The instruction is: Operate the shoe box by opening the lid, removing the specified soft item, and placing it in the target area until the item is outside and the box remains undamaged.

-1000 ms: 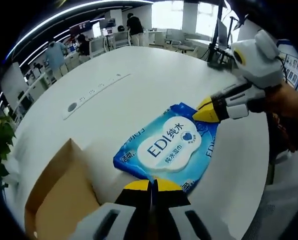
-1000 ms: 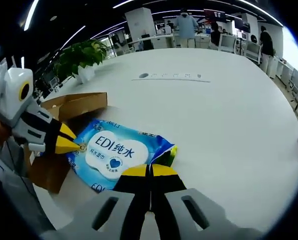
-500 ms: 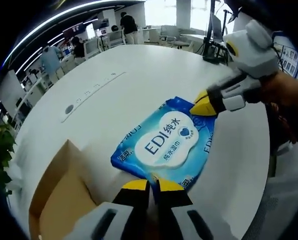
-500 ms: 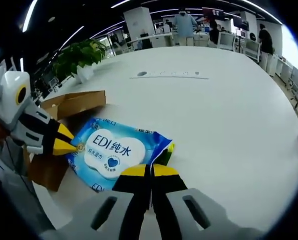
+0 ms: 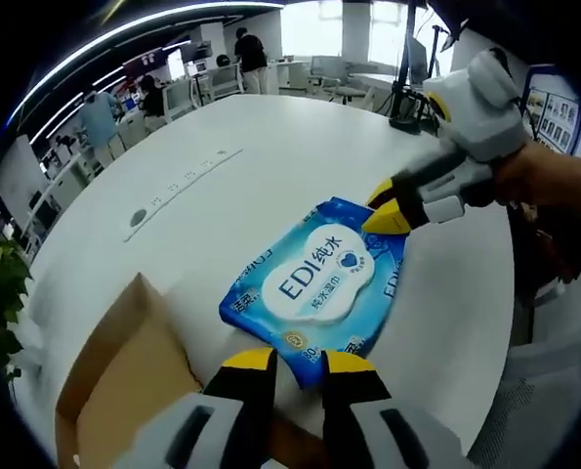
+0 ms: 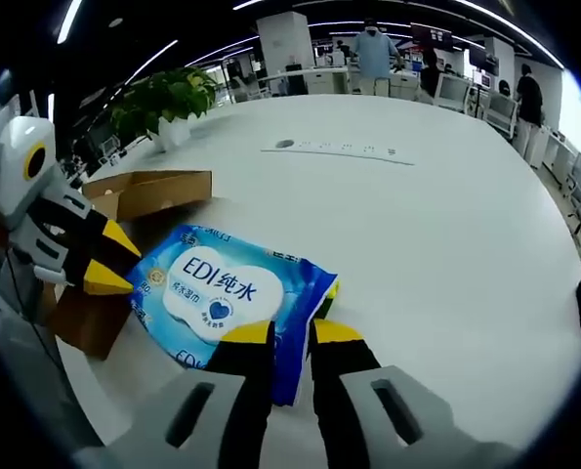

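Across our round white worktop (image 5: 270, 147) the flat blue soft wet-wipes pack (image 5: 319, 288) lay lengthwise between our left tool (image 5: 297, 366) and right tool (image 6: 291, 337), both parted, holding nothing, equally near.

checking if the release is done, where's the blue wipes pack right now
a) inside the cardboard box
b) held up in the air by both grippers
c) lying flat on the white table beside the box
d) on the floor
c: the blue wipes pack lies flat on the white table, next to the cardboard box, with the fingers of both grippers parted and off it.
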Motion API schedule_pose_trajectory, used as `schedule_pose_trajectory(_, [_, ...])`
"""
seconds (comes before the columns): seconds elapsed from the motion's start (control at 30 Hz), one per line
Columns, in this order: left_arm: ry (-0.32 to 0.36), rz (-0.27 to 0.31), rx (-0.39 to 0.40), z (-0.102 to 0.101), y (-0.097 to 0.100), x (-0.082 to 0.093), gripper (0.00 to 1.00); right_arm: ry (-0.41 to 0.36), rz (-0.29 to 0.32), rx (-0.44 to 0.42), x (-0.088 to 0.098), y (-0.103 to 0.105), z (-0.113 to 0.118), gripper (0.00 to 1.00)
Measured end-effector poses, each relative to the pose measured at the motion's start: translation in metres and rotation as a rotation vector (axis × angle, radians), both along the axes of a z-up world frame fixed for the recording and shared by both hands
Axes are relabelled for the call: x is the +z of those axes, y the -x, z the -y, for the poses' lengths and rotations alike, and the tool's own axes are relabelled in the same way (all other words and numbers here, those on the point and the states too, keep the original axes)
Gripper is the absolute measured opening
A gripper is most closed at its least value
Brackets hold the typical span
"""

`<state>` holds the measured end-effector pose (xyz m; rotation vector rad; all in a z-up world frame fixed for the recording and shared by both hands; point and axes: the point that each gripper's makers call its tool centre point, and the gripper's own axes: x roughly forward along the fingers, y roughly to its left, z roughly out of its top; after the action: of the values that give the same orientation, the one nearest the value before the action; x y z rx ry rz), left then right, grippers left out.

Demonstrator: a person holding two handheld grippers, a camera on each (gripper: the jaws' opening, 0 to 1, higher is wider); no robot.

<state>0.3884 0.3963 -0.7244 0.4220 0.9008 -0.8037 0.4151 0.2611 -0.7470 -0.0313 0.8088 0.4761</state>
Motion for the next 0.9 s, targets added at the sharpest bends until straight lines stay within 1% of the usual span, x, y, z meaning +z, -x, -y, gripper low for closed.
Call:
schedule_pose_trajectory(0.17, [0.058,0.003,0.011,0.004,0.002,0.013,0.21,0.010,0.011,0.018,0.007,0.001,0.000,0.18])
schedule_pose_trajectory(0.4, [0.095,-0.017,0.018,0.000,0.008,0.022,0.26,0.024,0.016,0.043,0.015,0.004,0.001,0.24])
schedule_pose_trajectory(0.53, [0.129,-0.019,0.033,-0.005,0.009,0.029,0.28,0.029,0.005,0.058,0.020,0.009,0.002,0.25])
schedule_pose_trajectory(0.63, [0.160,-0.018,0.036,-0.009,0.011,0.035,0.30,0.035,0.018,0.077,0.028,0.011,0.000,0.27])
schedule_pose_trajectory(0.8, [0.176,-0.001,0.041,-0.022,0.012,0.045,0.32,0.035,0.033,0.112,0.041,0.015,-0.005,0.30])
schedule_pose_trajectory(0.9, [0.177,0.008,0.049,-0.032,0.013,0.049,0.33,0.050,0.041,0.137,0.049,0.018,-0.008,0.33])
